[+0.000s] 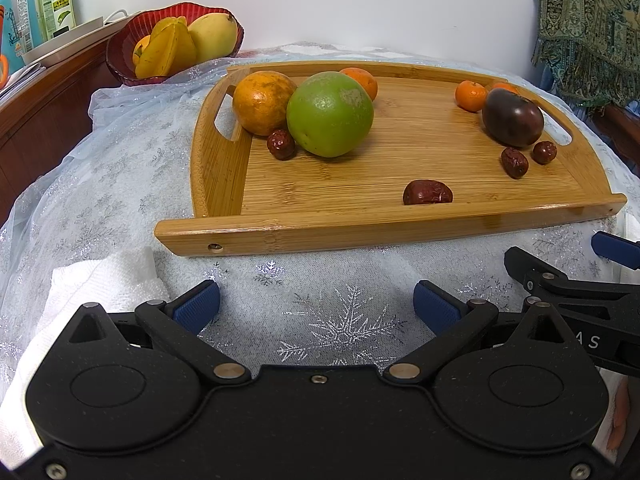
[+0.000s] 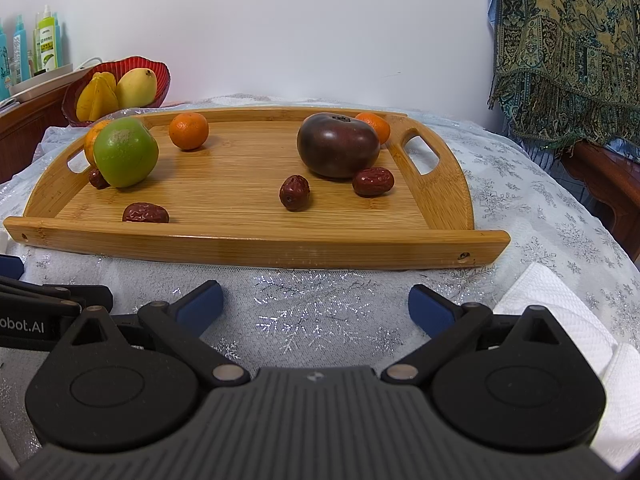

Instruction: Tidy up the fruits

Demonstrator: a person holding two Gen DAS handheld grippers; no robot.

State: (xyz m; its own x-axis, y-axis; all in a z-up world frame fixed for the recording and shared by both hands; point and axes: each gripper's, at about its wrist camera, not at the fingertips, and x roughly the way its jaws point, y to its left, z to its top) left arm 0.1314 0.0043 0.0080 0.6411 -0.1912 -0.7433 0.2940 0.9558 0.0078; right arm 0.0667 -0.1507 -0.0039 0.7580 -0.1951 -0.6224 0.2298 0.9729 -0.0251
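A bamboo tray lies on the cloth-covered table. On it are a green fruit, a large orange, small tangerines, a dark purple tomato and several red dates. A red bowl at the back left holds a starfruit and a mango. My left gripper and right gripper are both open and empty, side by side in front of the tray's near edge.
White folded towels lie on the snowflake cloth beside the grippers. Bottles stand on a wooden shelf at the back left. A patterned shawl hangs at the right. The right gripper's body shows beside the left one.
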